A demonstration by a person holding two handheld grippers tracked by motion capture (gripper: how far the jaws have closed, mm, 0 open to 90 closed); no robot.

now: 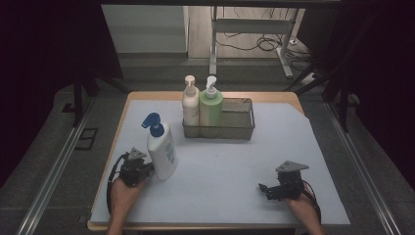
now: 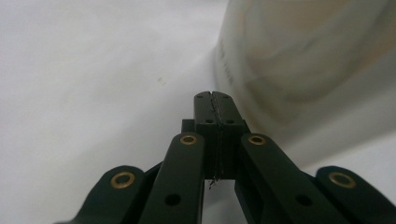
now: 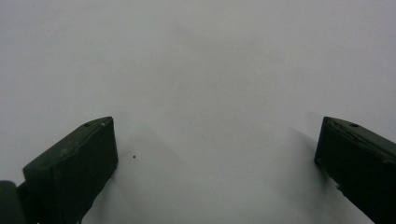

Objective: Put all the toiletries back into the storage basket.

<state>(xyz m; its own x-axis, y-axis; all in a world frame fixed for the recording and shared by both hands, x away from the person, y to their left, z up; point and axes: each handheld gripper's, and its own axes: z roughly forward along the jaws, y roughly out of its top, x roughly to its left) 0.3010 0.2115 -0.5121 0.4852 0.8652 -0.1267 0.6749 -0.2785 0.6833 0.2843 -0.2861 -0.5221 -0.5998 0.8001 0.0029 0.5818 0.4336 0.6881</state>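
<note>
Wire basket (image 1: 244, 128) holds two pump bottles — cream (image 1: 190, 105), green (image 1: 211, 106). Left gripper (image 1: 147, 170) pinched empty beside the blue-pump bottle (image 1: 162, 149) — right gripper (image 1: 264, 190) spread wide.

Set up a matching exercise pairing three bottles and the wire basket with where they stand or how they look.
Things:
1. white bottle with blue pump
2. cream bottle
3. green bottle
4. wire basket

Descriptions:
A. right part holds nothing
B. outside the basket, beside the left gripper
C. at the basket's left end
D. in the basket, second from left

Pairs: 1-B, 2-C, 3-D, 4-A
</note>
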